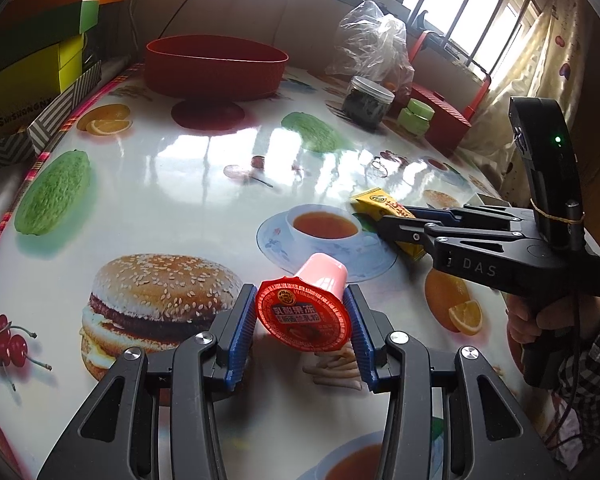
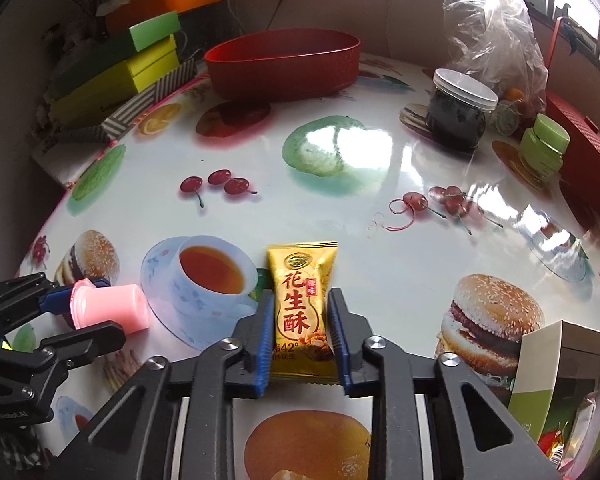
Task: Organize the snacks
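A pink jelly cup (image 1: 300,312) with a red foil lid lies tilted between the blue pads of my left gripper (image 1: 300,294), which is shut on it just above the table. The right wrist view shows this cup (image 2: 112,306) in the left gripper (image 2: 108,306) at the lower left. My right gripper (image 2: 301,295) is shut on a yellow peanut-crisp packet (image 2: 302,280), pads pressing both long sides. From the left wrist view the right gripper (image 1: 396,218) and the packet (image 1: 374,202) sit at the right, a hand on the handle. An empty red oval basket (image 1: 216,68) (image 2: 284,64) stands at the back.
The glossy food-print table (image 1: 204,168) carries a dark-filled jar (image 2: 460,108), a small green jar (image 2: 544,148), a crumpled plastic bag (image 2: 496,32) and a red box (image 2: 584,156) at the back right. Stacked green and orange boxes (image 2: 132,68) line the left. An open carton (image 2: 560,372) holds more snacks.
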`<state>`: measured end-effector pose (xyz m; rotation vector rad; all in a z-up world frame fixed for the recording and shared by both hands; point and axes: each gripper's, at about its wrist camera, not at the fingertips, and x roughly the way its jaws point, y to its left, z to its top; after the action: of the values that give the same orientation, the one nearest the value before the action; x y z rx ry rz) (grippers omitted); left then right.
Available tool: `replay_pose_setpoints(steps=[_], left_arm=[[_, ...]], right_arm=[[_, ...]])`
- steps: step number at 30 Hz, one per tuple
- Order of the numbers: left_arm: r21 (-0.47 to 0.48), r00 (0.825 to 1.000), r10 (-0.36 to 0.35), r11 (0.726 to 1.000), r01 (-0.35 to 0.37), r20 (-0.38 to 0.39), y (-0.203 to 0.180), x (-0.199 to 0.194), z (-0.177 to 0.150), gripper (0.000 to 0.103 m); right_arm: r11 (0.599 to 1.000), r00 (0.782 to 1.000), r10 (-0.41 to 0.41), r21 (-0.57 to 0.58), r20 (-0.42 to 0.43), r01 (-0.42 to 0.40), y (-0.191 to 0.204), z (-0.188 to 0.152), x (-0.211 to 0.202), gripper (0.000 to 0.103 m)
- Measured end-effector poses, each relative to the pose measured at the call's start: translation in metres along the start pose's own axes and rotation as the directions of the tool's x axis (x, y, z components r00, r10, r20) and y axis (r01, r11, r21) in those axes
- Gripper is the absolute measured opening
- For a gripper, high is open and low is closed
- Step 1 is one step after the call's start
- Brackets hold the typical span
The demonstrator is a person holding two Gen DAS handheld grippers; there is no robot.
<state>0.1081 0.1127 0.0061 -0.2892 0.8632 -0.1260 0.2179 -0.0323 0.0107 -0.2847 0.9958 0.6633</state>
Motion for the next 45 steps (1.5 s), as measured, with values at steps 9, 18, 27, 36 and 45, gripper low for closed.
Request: replay_pose_setpoints(steps=[9, 18, 27, 36, 45], left_arm=[[0.014, 1.000, 0.000, 1.000, 0.000, 0.015, -0.007, -0.007, 0.001, 0.045], [0.030, 0.999, 0.001, 1.000, -0.002, 0.034, -0.013, -0.017, 0.004, 0.045], [0.048, 0.999, 0.009, 0.999, -0.011, 0.051, -0.021, -0.026, 0.007, 0.045], [0.076, 0.998, 0.007, 0.997, -0.012, 0.062, -0.035, -0.031, 0.010, 0.045], [0.108, 0.997, -0.001, 0.994, -0.007, 0.073, -0.054, -0.031, 0.021, 0.045]], right_arm=[[0.999, 1.000, 0.012, 0.045, 0.018, -0.013, -0.002, -0.007, -0.009, 0.022], [0.997, 0.999, 0.025, 0.071, 0.041, -0.028, -0.003, -0.012, -0.021, 0.021], [0.995, 0.997, 0.031, 0.092, 0.073, -0.038, -0.007, -0.017, -0.035, 0.021], [0.992, 0.994, 0.016, 0.121, 0.109, -0.029, -0.017, -0.024, -0.055, 0.021], [0.987, 0.989, -0.031, 0.163, 0.147, 0.007, -0.036, -0.034, -0.078, 0.021]])
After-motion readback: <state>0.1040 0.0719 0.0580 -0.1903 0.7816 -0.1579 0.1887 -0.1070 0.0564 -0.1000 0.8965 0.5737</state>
